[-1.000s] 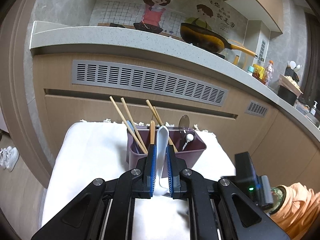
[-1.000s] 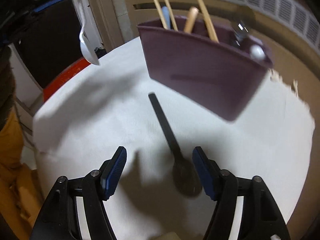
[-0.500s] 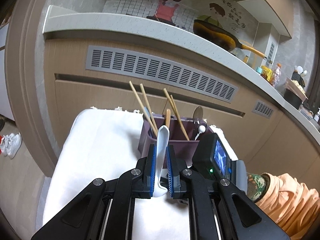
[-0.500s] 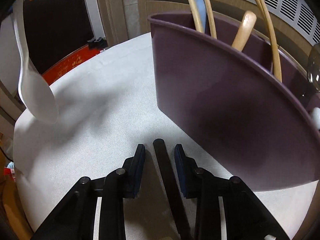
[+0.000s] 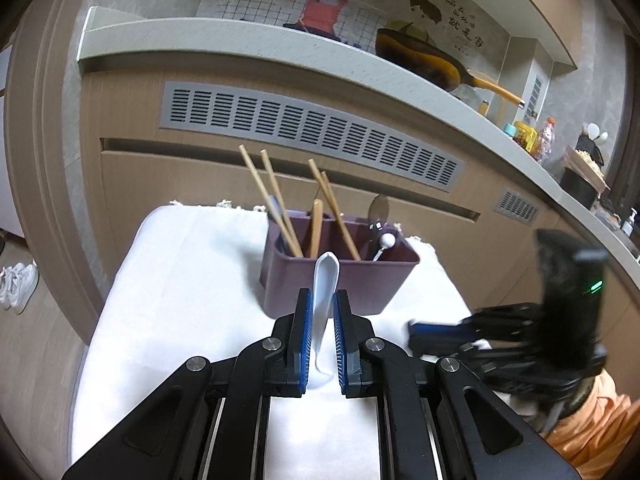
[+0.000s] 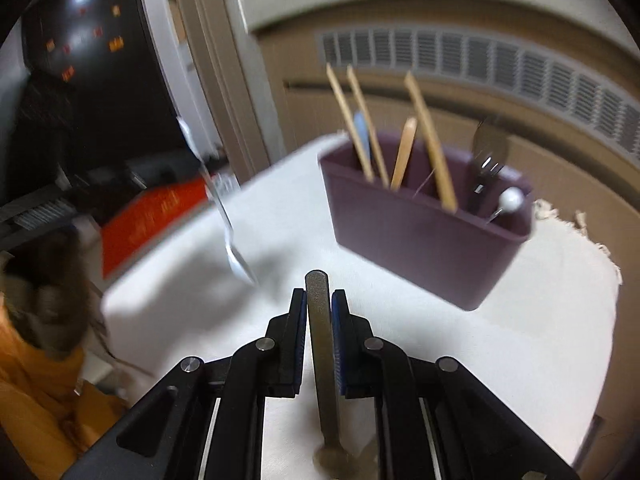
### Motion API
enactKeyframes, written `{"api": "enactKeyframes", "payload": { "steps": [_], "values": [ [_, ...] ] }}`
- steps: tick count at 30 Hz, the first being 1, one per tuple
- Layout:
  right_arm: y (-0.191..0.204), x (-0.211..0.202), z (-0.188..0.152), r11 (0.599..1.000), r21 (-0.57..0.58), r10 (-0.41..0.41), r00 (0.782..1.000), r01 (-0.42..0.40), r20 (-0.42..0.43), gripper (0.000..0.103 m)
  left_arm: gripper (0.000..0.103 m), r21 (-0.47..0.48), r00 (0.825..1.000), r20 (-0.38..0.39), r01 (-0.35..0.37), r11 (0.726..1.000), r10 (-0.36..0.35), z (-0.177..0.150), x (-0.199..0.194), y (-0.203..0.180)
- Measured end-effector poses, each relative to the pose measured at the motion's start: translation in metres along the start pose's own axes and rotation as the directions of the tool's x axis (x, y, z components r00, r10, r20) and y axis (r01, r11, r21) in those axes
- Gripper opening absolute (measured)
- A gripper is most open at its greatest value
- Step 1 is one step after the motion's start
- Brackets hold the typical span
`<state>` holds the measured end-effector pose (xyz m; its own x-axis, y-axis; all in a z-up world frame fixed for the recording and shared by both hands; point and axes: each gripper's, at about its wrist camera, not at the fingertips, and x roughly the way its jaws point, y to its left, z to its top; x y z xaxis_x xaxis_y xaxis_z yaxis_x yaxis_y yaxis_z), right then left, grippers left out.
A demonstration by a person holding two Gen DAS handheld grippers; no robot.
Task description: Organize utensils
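The left gripper [image 5: 322,332] is still holding its fingers closed on the white spoon [image 5: 325,296], whose tip is pointing ahead of them toward the purple holder [image 5: 340,284]. The right gripper [image 6: 319,320], wide open around the dark spoon [image 6: 320,336] a second ago, is now closing tight on its handle and lifting it off the cloth-covered surface [image 6: 520,340], the holder sitting ahead and to the right. Both spoons are now probably ready to be dropped into a compartment.

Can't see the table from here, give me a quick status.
Left gripper shut on white ceramic spoon. Right gripper closing on dark flat-handled spoon. Purple plastic utensil holder ahead, path clear.
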<state>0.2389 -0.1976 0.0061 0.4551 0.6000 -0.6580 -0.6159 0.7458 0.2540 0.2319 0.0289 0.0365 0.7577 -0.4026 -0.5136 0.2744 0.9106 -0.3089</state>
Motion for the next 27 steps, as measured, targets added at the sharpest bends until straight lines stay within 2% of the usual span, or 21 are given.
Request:
{"api": "enactKeyframes", "payload": {
  "steps": [2,6,8,10,11,13,16,17,18,20,22,24,27],
  "values": [
    [0.004,-0.024,0.010,0.999,0.016,0.041,0.996,-0.042,0.075,0.006,0.011,0.006,1.000,0.018,0.005,1.000,-0.005,0.004,-0.004,-0.006],
    [0.018,-0.066,0.036,0.998,-0.009,0.067,0.969,-0.067,0.237,0.006,0.011,0.040,0.998,0.062,0.010,0.999,-0.013,0.017,-0.011,-0.022],
    [0.025,-0.077,0.051,0.999,-0.018,0.054,0.957,-0.051,0.284,0.006,0.011,0.051,0.997,0.080,0.011,0.999,-0.015,0.023,-0.015,-0.028],
    [0.032,-0.081,0.057,0.998,-0.032,0.056,0.955,-0.048,0.292,0.006,0.011,0.063,0.996,0.092,0.013,0.998,-0.019,0.027,-0.017,-0.032],
    [0.034,-0.080,0.059,0.999,-0.044,0.030,0.956,-0.018,0.292,0.006,0.011,0.066,0.995,0.094,0.012,0.998,-0.018,0.028,-0.018,-0.033],
    [0.038,-0.072,0.055,0.997,-0.062,-0.017,0.965,0.034,0.262,0.006,0.011,0.067,0.996,0.090,0.011,0.998,-0.017,0.028,-0.018,-0.033],
    [0.032,-0.043,0.040,0.989,-0.070,-0.114,0.978,0.128,0.173,0.007,0.011,0.058,0.997,0.073,0.008,0.998,-0.012,0.025,-0.014,-0.029],
    [0.028,-0.026,0.029,0.981,-0.093,-0.159,0.979,0.171,0.127,0.010,0.011,0.055,0.998,0.067,0.008,0.998,-0.011,0.024,-0.013,-0.028],
    [0.025,-0.010,0.019,0.977,-0.122,-0.166,0.984,0.173,0.064,0.014,0.011,0.054,0.998,0.062,0.007,0.999,-0.010,0.022,-0.013,-0.026],
    [0.019,0.016,-0.002,0.977,-0.167,-0.141,0.989,0.131,-0.052,0.035,0.011,0.053,0.999,0.050,0.000,0.999,-0.003,0.019,-0.011,-0.023],
    [0.018,0.044,-0.025,0.963,-0.242,-0.160,0.974,0.118,-0.163,0.044,0.011,0.046,0.999,0.040,-0.005,0.999,0.004,0.017,-0.009,-0.018],
    [0.016,0.064,-0.043,0.941,-0.316,-0.202,0.951,0.122,-0.235,0.044,0.011,0.038,0.999,0.034,-0.007,0.999,0.006,0.015,-0.008,-0.014],
    [0.008,0.081,-0.054,0.931,-0.351,-0.208,0.932,0.096,-0.298,0.048,0.011,0.027,1.000,0.020,-0.011,1.000,0.010,0.012,-0.004,-0.010]
  ]
}}
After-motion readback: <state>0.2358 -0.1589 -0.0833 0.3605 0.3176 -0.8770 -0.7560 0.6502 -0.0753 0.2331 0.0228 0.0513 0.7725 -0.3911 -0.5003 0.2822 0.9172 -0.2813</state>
